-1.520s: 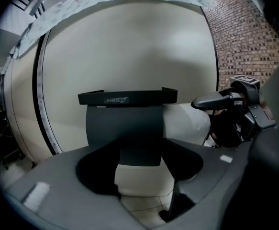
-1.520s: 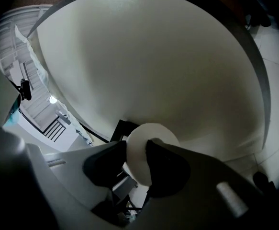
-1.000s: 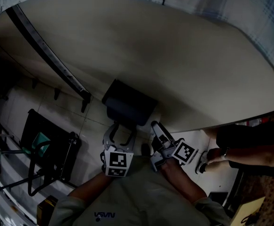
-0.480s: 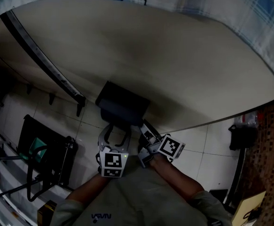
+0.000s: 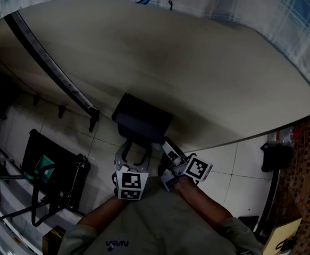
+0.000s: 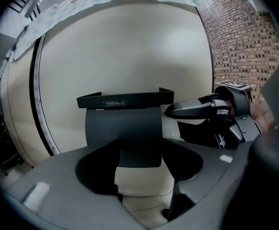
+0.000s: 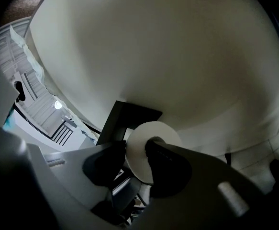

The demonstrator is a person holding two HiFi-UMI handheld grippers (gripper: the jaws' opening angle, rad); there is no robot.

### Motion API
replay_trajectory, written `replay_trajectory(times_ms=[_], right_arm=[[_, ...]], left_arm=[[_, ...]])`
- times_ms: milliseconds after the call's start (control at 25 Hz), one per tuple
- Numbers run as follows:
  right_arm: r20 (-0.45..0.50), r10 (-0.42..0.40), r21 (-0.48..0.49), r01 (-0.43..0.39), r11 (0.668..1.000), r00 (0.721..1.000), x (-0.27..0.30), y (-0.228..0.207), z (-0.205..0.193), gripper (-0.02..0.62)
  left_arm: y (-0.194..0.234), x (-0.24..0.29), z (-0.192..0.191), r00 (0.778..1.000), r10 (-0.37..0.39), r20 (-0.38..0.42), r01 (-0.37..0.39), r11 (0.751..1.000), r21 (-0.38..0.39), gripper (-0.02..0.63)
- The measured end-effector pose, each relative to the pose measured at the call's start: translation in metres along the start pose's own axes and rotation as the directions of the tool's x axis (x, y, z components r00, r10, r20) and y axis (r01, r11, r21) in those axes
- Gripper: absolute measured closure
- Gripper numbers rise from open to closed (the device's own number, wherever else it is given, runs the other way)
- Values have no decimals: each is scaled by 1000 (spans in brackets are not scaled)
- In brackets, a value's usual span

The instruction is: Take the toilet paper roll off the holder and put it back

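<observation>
A black toilet paper holder [image 5: 142, 118] with a flat lid is fixed low on the beige curved wall [image 5: 197, 62]. In the left gripper view its front cover [image 6: 124, 123] hangs over the white toilet paper roll [image 6: 141, 178]. My left gripper [image 5: 136, 145] is open just below the holder, its jaws wide on either side of the cover [image 6: 139, 164]. My right gripper [image 5: 168, 144] reaches in from the right. In the right gripper view it is shut on the roll [image 7: 153, 131], one jaw in the core hole and the other outside [image 7: 135, 150].
A black rail [image 5: 53, 68] runs slantwise along the wall at left. A black metal rack [image 5: 53, 174] stands on the white tiled floor [image 5: 234, 163]. A dark bag [image 5: 274, 155] lies at right beside a brick wall [image 6: 239, 47]. Patterned cloth [image 5: 250, 4] tops the wall.
My right gripper has shifted a little left, closer under the holder. A person's arm at the right edge one second ago is out of view now. The left gripper has kept still.
</observation>
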State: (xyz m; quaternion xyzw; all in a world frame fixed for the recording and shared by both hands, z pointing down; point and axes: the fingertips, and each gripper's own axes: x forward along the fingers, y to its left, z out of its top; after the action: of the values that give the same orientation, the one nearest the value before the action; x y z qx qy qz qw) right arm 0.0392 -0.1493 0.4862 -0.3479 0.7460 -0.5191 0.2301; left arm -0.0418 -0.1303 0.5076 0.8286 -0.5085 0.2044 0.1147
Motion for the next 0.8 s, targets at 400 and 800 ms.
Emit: replay_trajectory(times_ms=[400,800], right_arm=[[-47,-30,-9,30,1000,998,-22,-11,-4,594],[-131,-27,-5,27,1000,991,-8,-7,-19,594]], left_arm=[[1,2,0,1000,4,2,-4,1000,-15,324],[0,2,0,1000,-3,7,3,1000,-20,327]])
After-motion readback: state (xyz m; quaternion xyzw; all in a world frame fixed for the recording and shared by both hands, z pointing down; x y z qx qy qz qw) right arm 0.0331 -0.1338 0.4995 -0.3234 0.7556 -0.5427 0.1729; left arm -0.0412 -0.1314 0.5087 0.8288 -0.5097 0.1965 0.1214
